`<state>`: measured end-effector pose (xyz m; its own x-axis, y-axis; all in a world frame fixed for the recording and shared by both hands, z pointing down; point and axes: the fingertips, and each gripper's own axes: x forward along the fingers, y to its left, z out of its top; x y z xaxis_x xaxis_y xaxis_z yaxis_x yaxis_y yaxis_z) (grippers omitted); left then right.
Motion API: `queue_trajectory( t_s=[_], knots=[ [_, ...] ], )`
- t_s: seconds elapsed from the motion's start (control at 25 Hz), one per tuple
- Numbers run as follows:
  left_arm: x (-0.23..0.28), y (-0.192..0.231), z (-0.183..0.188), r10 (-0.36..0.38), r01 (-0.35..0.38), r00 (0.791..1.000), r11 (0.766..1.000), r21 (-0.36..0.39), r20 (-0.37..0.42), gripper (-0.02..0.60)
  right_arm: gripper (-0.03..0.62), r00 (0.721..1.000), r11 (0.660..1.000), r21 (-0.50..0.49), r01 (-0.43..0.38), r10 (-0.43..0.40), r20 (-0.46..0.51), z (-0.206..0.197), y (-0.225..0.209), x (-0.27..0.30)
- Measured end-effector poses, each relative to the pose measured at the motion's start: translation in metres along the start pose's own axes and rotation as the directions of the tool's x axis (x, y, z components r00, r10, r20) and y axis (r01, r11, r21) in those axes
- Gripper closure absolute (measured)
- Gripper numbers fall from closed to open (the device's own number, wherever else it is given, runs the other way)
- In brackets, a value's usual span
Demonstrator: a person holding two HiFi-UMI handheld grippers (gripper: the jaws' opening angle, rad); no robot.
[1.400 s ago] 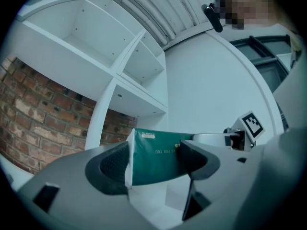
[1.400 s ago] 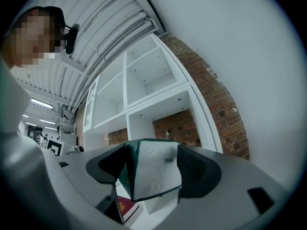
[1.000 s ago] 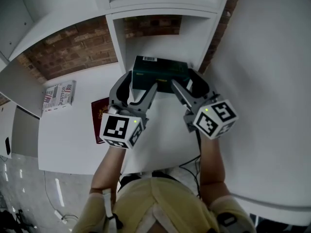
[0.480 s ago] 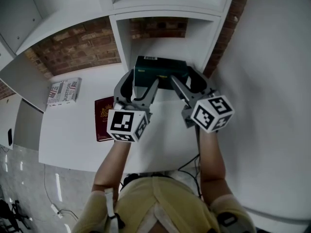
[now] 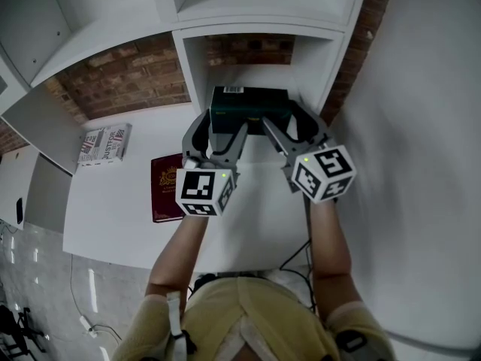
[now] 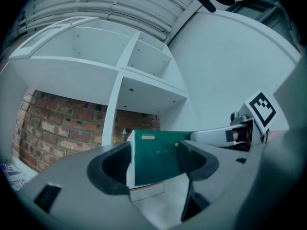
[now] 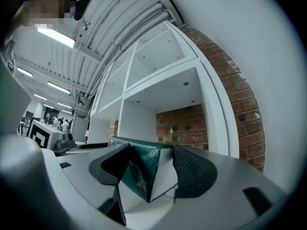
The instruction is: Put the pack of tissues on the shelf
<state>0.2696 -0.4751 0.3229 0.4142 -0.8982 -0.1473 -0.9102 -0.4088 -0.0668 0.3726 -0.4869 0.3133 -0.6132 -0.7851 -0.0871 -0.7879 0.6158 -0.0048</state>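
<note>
The dark green pack of tissues [image 5: 249, 110] is held level at the mouth of the lower shelf compartment [image 5: 248, 75], its far edge with a white label towards the brick back. My left gripper [image 5: 218, 131] is shut on its left end and my right gripper [image 5: 294, 128] on its right end. In the left gripper view the pack [image 6: 156, 152] fills the gap between the ribbed pads [image 6: 116, 163]. The right gripper view has a corner of the pack [image 7: 141, 169] wedged between its pads [image 7: 191, 169], with the open compartment [image 7: 144, 116] just beyond.
A dark red booklet [image 5: 167, 186] and a printed packet [image 5: 105, 143] lie on the white table [image 5: 113, 216] to the left. White uprights [image 5: 193, 77] flank the compartment, with brick wall [image 5: 128, 77] behind and a white wall [image 5: 421, 126] at right. Cables [image 5: 294, 256] hang below the table edge.
Both grippers, with the pack between them, have edged a little further towards the shelf compartment. Neither grip has changed.
</note>
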Motion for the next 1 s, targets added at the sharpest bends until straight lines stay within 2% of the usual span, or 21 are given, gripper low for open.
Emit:
queue_trajectory(
  t_s=[0.36, 0.52, 0.6, 0.76, 1.0],
  knots=[
    [0.013, 0.004, -0.012, 0.033, -0.027, 0.997, 0.997, 0.078, -0.076, 0.264, 0.309, 0.999, 0.993, -0.109, 0.036, -0.038, -0.016, -0.01, -0.008, 0.009],
    [0.02, 0.002, -0.017, 0.044, -0.029, 0.992, 0.992, 0.123, -0.115, 0.264, 0.31, 0.996, 0.987, -0.131, 0.092, -0.094, -0.009, -0.009, -0.016, 0.011],
    [0.023, 0.001, -0.019, 0.054, -0.032, 0.989, 0.987, 0.16, -0.135, 0.264, 0.332, 0.992, 0.982, -0.143, 0.125, -0.127, -0.005, -0.008, -0.02, 0.012],
    [0.028, 0.002, -0.02, 0.066, -0.044, 0.987, 0.989, 0.144, -0.15, 0.264, 0.333, 0.986, 0.974, -0.155, 0.163, -0.165, -0.003, -0.009, -0.024, 0.015],
    [0.037, 0.005, -0.024, 0.098, -0.066, 0.979, 0.983, 0.174, -0.18, 0.267, 0.342, 0.972, 0.959, -0.166, 0.228, -0.233, -0.01, -0.011, -0.031, 0.02]
  ],
)
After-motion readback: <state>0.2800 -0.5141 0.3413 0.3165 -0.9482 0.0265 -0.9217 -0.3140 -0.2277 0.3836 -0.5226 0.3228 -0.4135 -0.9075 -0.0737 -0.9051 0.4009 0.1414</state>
